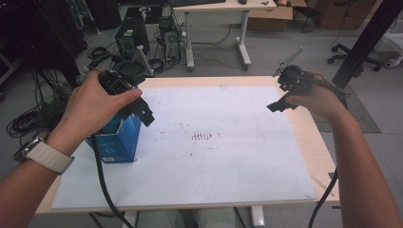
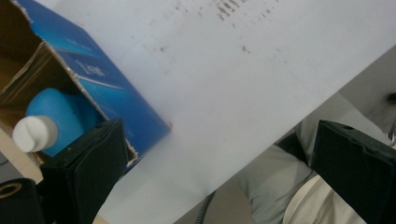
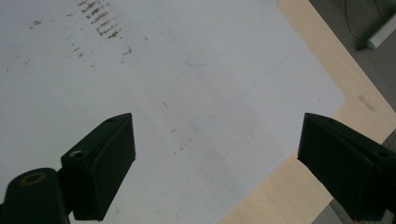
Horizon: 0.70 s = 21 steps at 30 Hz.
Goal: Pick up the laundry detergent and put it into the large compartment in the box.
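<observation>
With the bottle (image 2: 51, 119) sitting inside the box (image 1: 119, 140) near the table's (image 1: 313, 142) left edge, my left jaws (image 1: 142, 110) hung spread and empty just above it, my right jaws (image 1: 280, 102) spread over the right side, so closing the box seemed next.

A: What colours are showing on the box (image 1: 119, 140)?
B: It's showing blue outside with pale light-blue print, raw brown cardboard inside (image 2: 18, 65). The bottle (image 2: 58, 116) in it is reading sky blue, its cap (image 2: 35, 134) white.
A: And the surface?
B: The sheet (image 1: 228, 156) is looking white, carrying rows of dark brown smudges (image 1: 202, 136) mid-way; the table (image 1: 318, 152) edge is showing light wood grain.
A: Grippers?
B: Left gripper (image 1: 142, 111) and right gripper (image 1: 281, 104) are both showing plain matte black. The watch strap (image 1: 50, 156) is looking off-white.
</observation>
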Tool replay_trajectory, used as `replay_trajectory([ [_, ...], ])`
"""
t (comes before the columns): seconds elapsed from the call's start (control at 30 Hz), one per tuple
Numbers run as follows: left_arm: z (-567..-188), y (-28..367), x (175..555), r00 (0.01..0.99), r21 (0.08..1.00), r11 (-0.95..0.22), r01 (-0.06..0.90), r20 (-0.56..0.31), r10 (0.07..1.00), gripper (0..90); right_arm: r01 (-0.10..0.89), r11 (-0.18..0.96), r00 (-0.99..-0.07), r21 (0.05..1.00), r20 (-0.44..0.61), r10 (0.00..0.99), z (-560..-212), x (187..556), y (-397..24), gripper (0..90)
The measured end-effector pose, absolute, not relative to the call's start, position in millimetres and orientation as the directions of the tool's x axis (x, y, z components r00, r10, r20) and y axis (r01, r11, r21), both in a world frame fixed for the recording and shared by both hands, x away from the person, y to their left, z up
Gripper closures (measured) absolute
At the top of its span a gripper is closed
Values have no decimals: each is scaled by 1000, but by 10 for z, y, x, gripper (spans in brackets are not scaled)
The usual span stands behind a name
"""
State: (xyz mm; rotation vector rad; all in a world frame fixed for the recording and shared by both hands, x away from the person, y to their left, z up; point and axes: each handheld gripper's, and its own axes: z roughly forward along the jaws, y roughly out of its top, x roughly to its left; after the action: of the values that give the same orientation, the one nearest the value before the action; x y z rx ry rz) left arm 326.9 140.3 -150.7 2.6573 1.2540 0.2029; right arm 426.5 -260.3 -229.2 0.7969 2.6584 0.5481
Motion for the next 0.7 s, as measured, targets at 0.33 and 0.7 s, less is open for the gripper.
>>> replay_trajectory([
  [0.33, -1572, 1292, 3244, 665, 258, -649, 716, 33, 746, 43, 454, 775, -799, 439, -184, 572, -2294, 4286, -2586, 110],
  [0.7, -1577, 1287, 3262, 666, 255, -651, 715, 35, 745, 43, 456, 772, -798, 443, -179, 575, -2314, 4284, -2607, 110],
])
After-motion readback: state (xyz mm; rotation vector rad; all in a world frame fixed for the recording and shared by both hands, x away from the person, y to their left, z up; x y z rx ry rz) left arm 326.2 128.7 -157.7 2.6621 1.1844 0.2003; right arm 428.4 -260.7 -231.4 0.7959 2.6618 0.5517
